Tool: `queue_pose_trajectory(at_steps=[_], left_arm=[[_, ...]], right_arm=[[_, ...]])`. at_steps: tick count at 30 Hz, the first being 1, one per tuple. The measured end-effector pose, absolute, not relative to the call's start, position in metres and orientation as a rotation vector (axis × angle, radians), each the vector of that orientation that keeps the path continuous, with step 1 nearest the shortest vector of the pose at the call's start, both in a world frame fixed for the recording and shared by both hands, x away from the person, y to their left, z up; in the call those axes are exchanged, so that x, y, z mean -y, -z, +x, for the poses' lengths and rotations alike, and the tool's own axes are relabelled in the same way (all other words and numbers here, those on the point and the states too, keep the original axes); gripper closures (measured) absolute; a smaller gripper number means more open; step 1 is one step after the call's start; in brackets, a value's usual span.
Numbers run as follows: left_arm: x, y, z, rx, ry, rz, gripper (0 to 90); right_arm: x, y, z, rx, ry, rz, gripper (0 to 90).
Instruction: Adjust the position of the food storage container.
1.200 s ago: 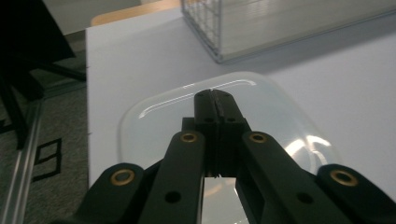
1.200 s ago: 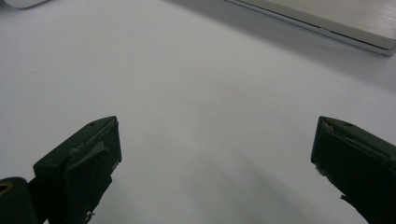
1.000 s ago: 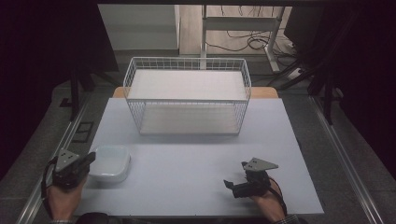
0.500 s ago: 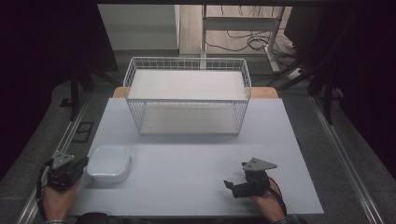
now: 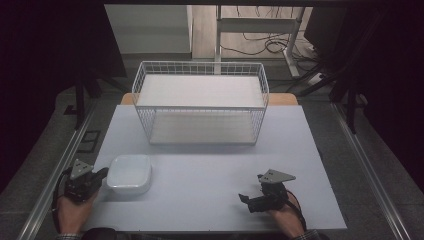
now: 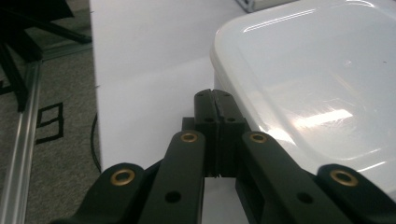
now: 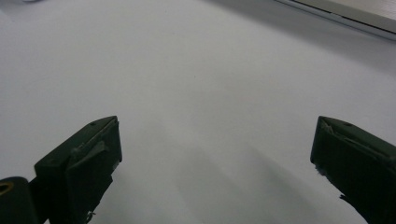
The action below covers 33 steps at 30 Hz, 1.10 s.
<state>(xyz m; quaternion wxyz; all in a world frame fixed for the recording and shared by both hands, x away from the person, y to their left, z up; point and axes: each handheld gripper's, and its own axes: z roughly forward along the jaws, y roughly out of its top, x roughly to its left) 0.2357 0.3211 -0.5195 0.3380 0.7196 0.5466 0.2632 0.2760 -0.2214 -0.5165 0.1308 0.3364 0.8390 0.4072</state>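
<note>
The left gripper [image 6: 215, 100], jaws pressed together, is nudging the glossy white rounded-square plastic container [image 5: 129, 173], likely light, slippery, best gripped at its near-left rim

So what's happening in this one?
A person sits at a white table with a gripper in each hand. The left gripper, jaws shut with nothing between them, sits right at the near-left edge of a white lidded container, which lies on the table. The right gripper rests on the table at the near right, jaws wide open over bare tabletop. A white wire basket stands at the far side of the table.
</note>
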Motion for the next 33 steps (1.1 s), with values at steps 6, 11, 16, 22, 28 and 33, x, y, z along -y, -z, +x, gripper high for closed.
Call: queue_pose_trajectory(at_steps=[6, 11, 16, 22, 28, 33], left_arm=[[-0.308, 0.518, 0.241, -1.386, -0.674, 1.901, 89.9], [-0.298, 0.518, 0.246, -1.357, -0.660, 1.911, 90.0], [-0.285, 0.518, 0.250, -1.324, -0.646, 1.927, 89.9], [-0.274, 0.516, 0.251, -1.293, -0.617, 1.928, 89.9], [-0.263, 0.514, 0.252, -1.270, -0.582, 1.927, 89.9], [-0.250, 0.514, 0.254, -1.236, -0.562, 1.942, 89.9]], right_arm=[[0.221, 0.517, 0.276, -2.430, -1.187, 0.985, 1.8], [0.221, 0.516, 0.277, -2.422, -1.196, 1.004, 1.7], [0.222, 0.515, 0.278, -2.414, -1.212, 1.020, 1.8], [0.222, 0.515, 0.278, -2.418, -1.224, 1.036, 1.1], [0.223, 0.514, 0.279, -2.409, -1.244, 1.055, 1.0], [0.226, 0.514, 0.281, -2.387, -1.274, 1.070, 1.0]])
